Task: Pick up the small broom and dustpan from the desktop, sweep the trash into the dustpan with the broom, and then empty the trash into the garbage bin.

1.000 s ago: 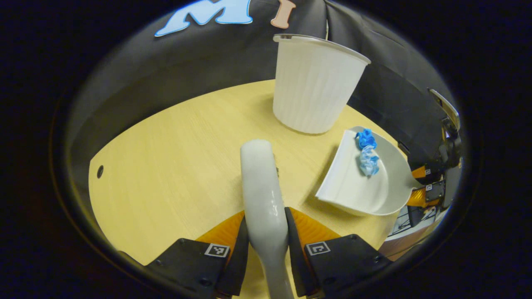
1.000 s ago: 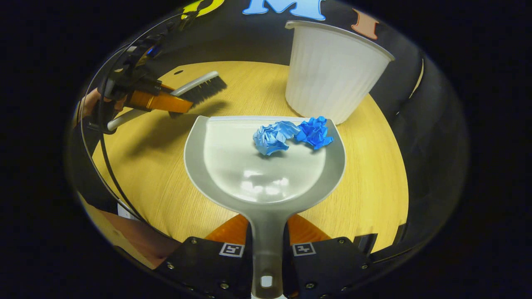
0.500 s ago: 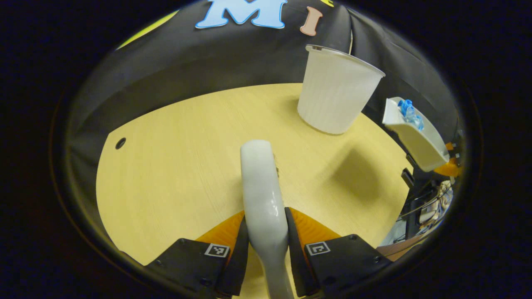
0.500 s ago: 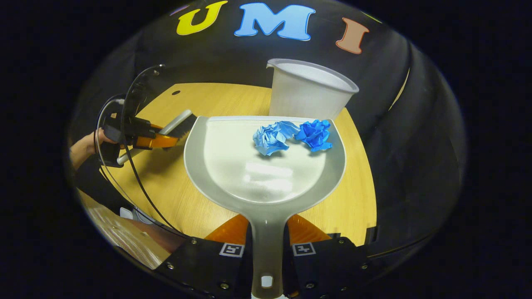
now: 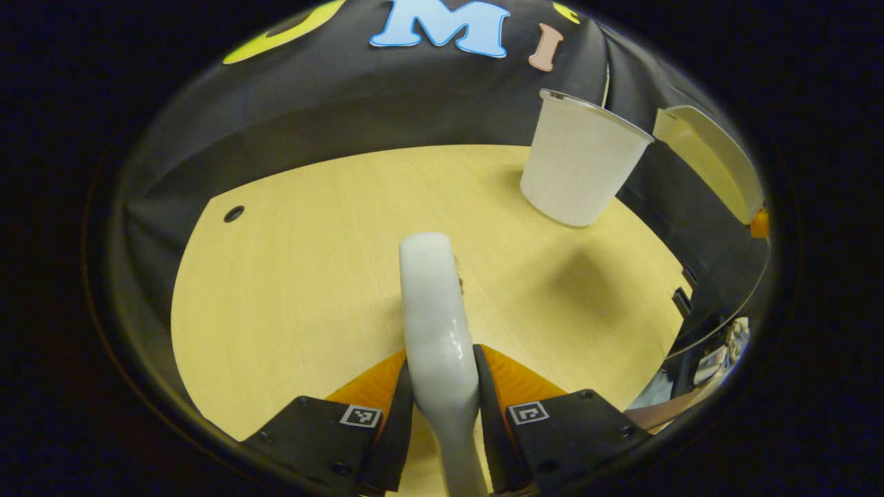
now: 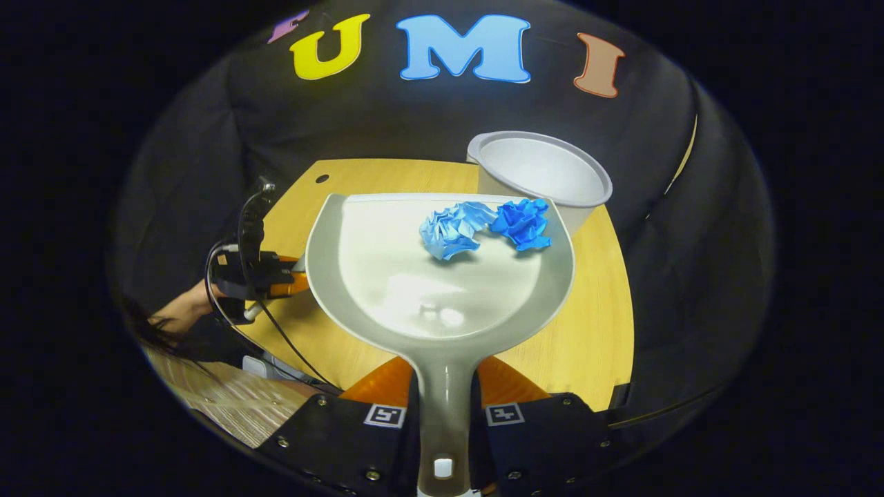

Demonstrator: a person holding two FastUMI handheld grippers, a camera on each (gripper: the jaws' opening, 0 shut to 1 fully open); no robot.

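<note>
Dustpan (image 6: 442, 276) is held by its handle between the right gripper (image 6: 442, 421) fingers, raised above the tabletop (image 6: 594, 331), its front edge just before the bin (image 6: 539, 169) rim. Two blue paper wads (image 6: 483, 224) lie near that edge. Broom (image 5: 435, 324) handle is clamped between the left gripper (image 5: 442, 407) fingers, over the tabletop, well apart from the bin.

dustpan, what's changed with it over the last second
The right gripper has lifted the dustpan off the desk and carried it up toward the bin, whose open top now shows just past the pan's front edge. Both blue paper wads stay near that edge. The left gripper still clamps the broom; the bin has not moved.
</note>
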